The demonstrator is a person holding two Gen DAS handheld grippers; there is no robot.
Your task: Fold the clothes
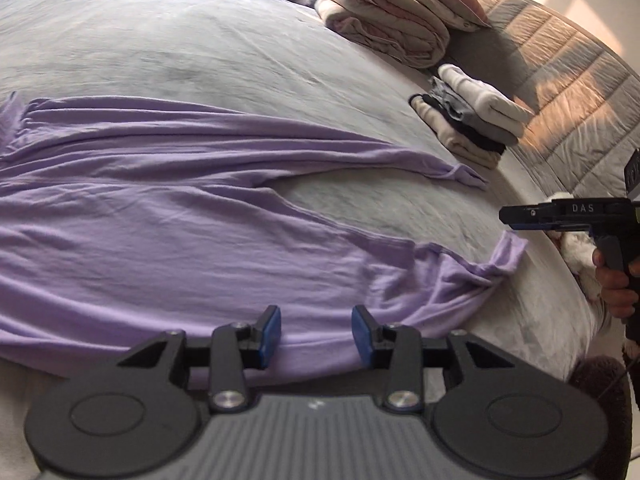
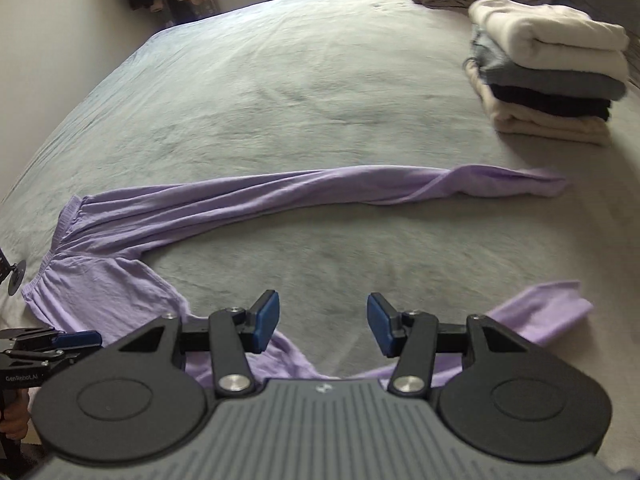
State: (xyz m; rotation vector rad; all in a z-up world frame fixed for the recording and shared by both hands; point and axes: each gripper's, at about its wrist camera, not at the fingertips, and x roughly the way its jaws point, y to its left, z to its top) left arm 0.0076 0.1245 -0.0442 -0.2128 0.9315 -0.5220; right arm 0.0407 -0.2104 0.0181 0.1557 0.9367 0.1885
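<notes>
Purple garment (image 1: 168, 208) is laid flat on grey bed (image 1: 160, 48), legs stretched out toward folded stack (image 2: 548, 76). Left gripper (image 1: 316, 334) is held over its near edge, jaws spread, nothing pinched. Right gripper (image 2: 323, 322) is held above bed between legs, jaws spread, empty.

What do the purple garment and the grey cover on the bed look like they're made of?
The purple garment looks like thin, matte jersey knit, perhaps cotton: it drapes limp, in fine soft wrinkles, with a gathered waistband. The grey bed cover looks like plush fleece or velvet-like fabric: its short nap shows darker and lighter brushed streaks. The exact fibre of either cannot be told.
</notes>
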